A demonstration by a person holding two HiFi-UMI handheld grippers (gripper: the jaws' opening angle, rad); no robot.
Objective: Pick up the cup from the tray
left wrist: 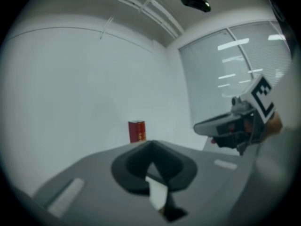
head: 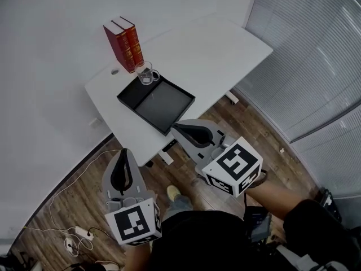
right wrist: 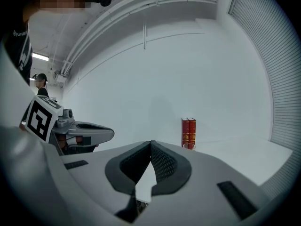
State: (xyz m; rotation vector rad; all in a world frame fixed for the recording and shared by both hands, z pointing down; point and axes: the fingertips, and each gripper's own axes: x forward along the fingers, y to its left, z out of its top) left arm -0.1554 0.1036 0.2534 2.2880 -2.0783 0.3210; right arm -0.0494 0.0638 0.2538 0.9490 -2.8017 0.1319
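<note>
Cup (head: 146, 73) sits in the far corner of the black tray (head: 161, 103), right beside the red books (head: 125, 44) at the surface's (head: 214, 49) left edge. Only the head view shows the tray. The right gripper view catches the cup, the left gripper view just the books. The left gripper (head: 123, 154) and right gripper (head: 179, 127) hover off the near edge, both with fingers pressed together and empty.
</note>
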